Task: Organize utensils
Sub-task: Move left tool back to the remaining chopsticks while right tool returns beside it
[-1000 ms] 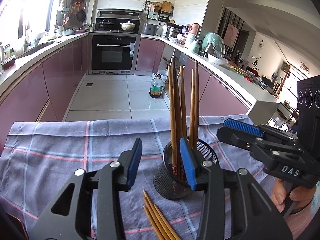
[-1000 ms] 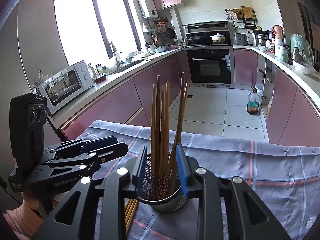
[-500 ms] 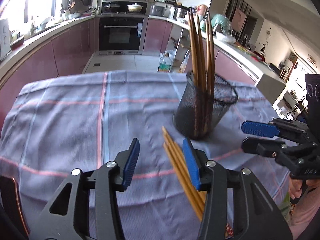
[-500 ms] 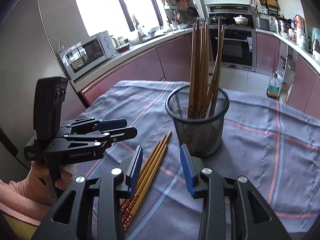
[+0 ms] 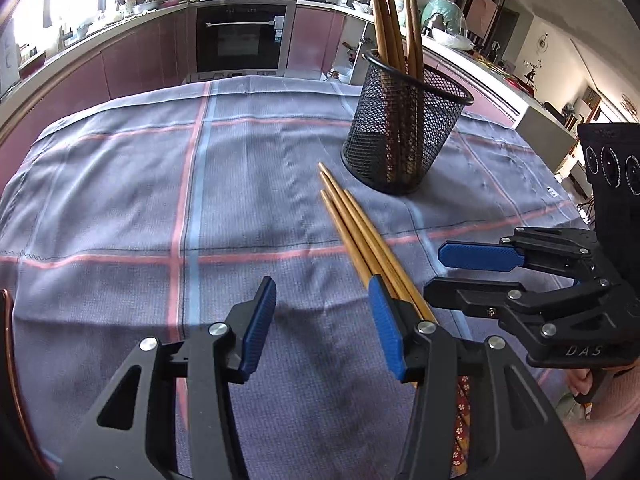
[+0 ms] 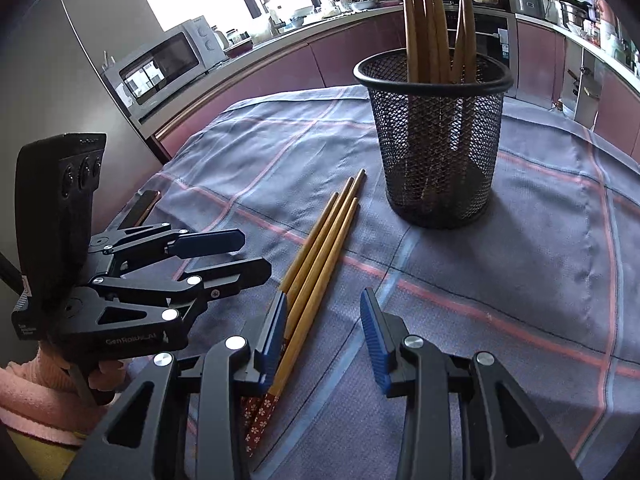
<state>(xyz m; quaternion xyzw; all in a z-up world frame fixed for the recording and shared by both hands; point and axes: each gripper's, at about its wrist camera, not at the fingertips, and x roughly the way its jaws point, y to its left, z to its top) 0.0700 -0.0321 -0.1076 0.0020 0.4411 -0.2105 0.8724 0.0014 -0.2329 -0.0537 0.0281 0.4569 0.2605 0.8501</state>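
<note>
Three loose wooden chopsticks (image 5: 352, 220) (image 6: 324, 240) with red flowered ends lie side by side on the checked cloth, in front of a black mesh cup (image 5: 400, 132) (image 6: 436, 152). Several more chopsticks (image 5: 394, 20) (image 6: 432, 20) stand upright in the cup. My left gripper (image 5: 322, 300) (image 6: 256, 254) hovers open just left of the loose chopsticks, whose thick ends run under its right finger. My right gripper (image 6: 323, 308) (image 5: 438, 272) is open just right of them, its left finger over their thick ends. Neither gripper has anything between its pads.
A grey-blue cloth (image 5: 160, 200) with red and blue stripes covers the table. A brown flat object (image 6: 144, 206) lies at its left edge. Beyond it are pink kitchen cabinets, an oven (image 5: 240, 36) and a microwave (image 6: 164, 60). A hand in a pink sleeve (image 6: 44, 392) holds the left gripper.
Both grippers have dropped and tilted down from the height of the cup to just over the cloth by the loose chopsticks. The left jaws stand slightly wider.
</note>
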